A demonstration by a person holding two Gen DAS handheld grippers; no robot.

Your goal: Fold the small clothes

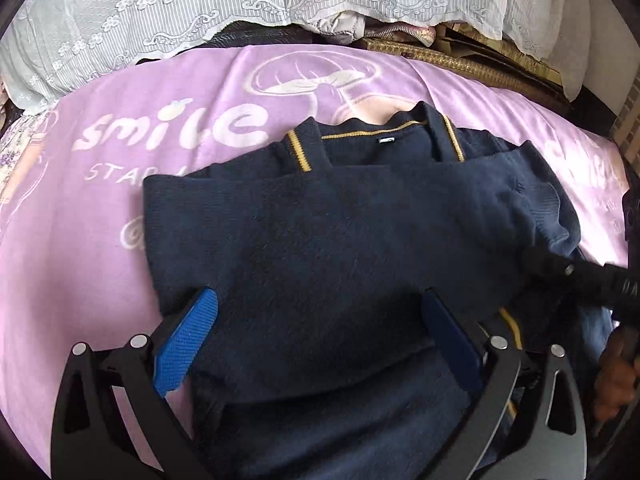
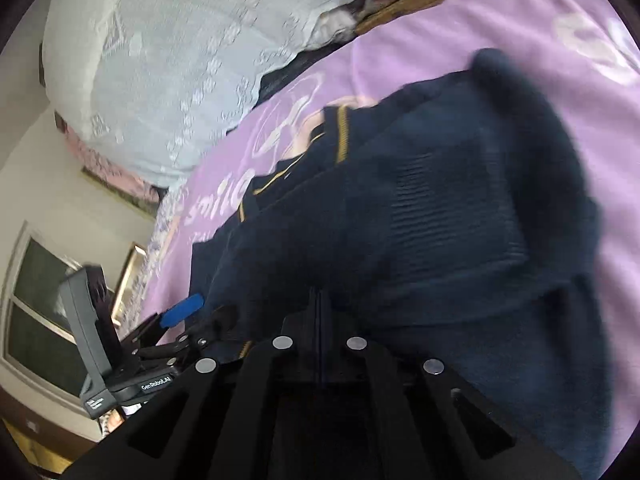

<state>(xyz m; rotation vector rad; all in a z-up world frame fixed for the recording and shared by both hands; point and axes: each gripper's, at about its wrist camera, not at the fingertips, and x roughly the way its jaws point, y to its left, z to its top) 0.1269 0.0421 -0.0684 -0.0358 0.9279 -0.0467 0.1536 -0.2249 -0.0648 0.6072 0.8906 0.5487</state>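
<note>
Left wrist view: I see my left tool (image 1: 320, 336) with its jaws spread wide, straddling the near part of the sweater (image 1: 320, 240) and gripping nothing. The sweater lies mid-bed on the purple blanket (image 1: 100, 240), collar (image 1: 376, 136) toward the far edge. One sleeve is already folded across the chest; I judge the task about half done, with the bottom-up fold left. The right tool (image 1: 560, 268) reaches in at the sweater's right side. A lace cover (image 1: 160, 12) lies along the far edge, clear of the work.

Right wrist view: the right tool (image 2: 318, 300) has its fingers together, apparently pinching sweater (image 2: 440, 208) fabric; motion blur prevents certainty. The left tool (image 2: 182, 310) shows beside it.
</note>
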